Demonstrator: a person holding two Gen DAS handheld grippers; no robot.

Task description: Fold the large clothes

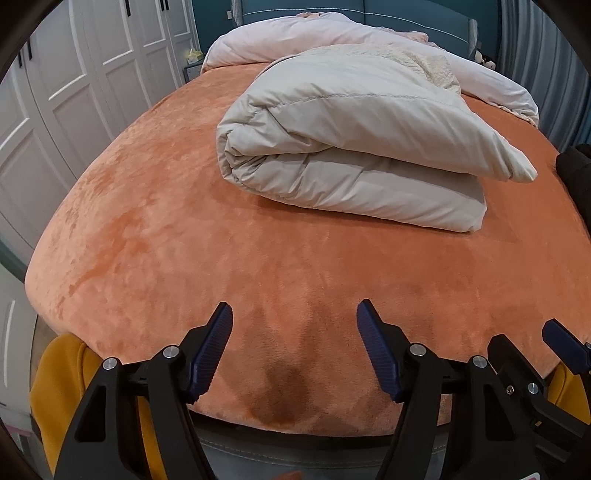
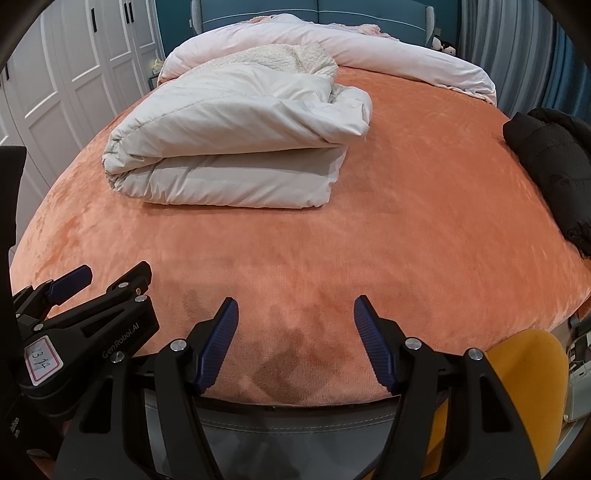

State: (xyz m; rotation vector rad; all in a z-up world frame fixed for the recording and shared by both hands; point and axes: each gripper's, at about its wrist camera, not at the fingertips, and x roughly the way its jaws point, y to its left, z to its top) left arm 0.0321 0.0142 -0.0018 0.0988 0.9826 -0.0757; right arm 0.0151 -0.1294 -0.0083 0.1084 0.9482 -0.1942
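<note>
Right gripper hangs over the near edge of the orange bed, jaws apart with nothing between; folded pale coat lies beyond, black garment far right, left gripper alongside

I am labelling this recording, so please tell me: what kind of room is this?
Very likely a bedroom: a bed with an orange cover, a blue headboard behind it, and white wardrobe doors at the side.
</note>
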